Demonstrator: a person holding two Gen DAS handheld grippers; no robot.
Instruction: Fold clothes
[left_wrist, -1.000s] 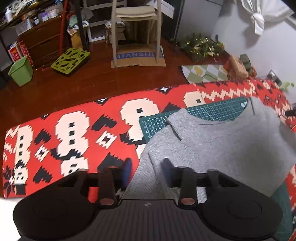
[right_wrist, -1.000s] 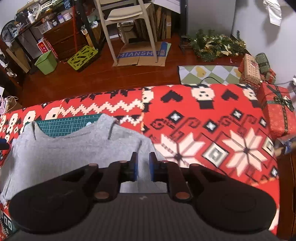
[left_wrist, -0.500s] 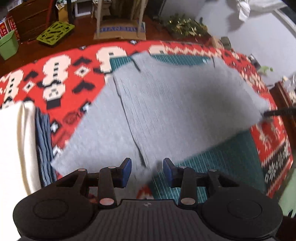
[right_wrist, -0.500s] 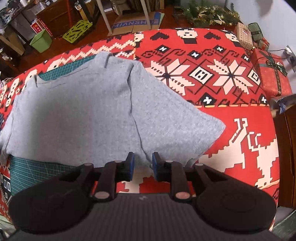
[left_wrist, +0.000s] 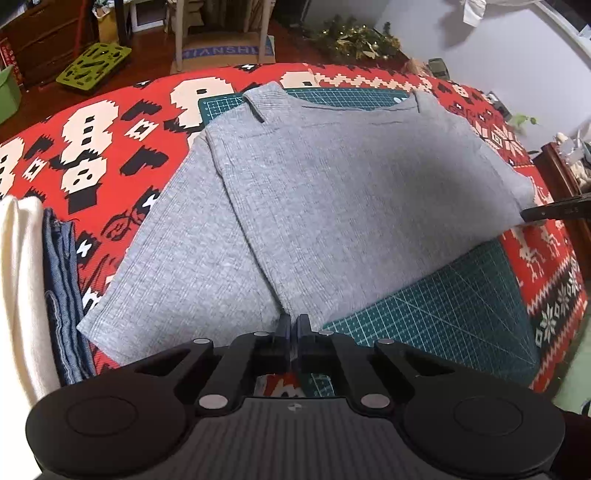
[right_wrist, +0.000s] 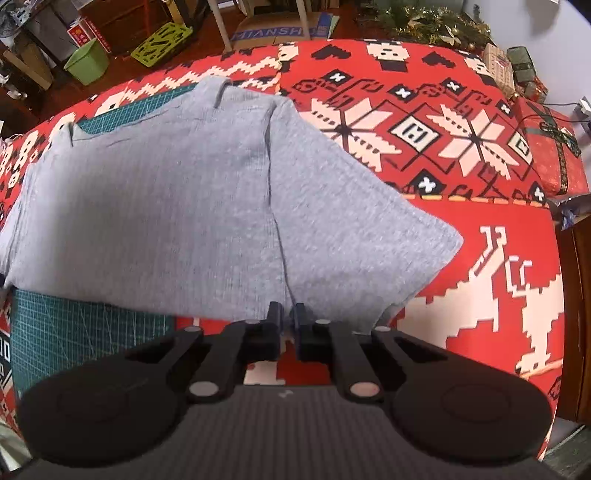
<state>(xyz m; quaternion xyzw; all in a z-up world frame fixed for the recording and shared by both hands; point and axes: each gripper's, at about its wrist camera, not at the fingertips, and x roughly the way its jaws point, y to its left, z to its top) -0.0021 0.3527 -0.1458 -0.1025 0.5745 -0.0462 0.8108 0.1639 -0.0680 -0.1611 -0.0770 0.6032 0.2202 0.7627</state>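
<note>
A grey ribbed short-sleeved top (left_wrist: 332, 199) lies spread over a green cutting mat (left_wrist: 454, 314) on a red patterned cloth. My left gripper (left_wrist: 294, 325) is shut on the top's near hem by the left side seam, and that corner is lifted. In the right wrist view the same grey top (right_wrist: 177, 206) fills the left half. My right gripper (right_wrist: 287, 317) is shut on its near hem at the right side seam. The right gripper's tip also shows as a dark bar (left_wrist: 554, 212) at the far right of the left wrist view.
Folded clothes, a cream piece (left_wrist: 18, 288) and a blue denim piece (left_wrist: 62, 295), lie at the table's left edge. Wrapped gift boxes (right_wrist: 546, 140) sit at the far right. Beyond the table are a chair (left_wrist: 221, 33), a green bin (right_wrist: 86, 64) and a wooden floor.
Both grippers pulled back from the collar end to the near hem. The left gripper went from open to shut on the hem; the right stayed shut on the cloth.
</note>
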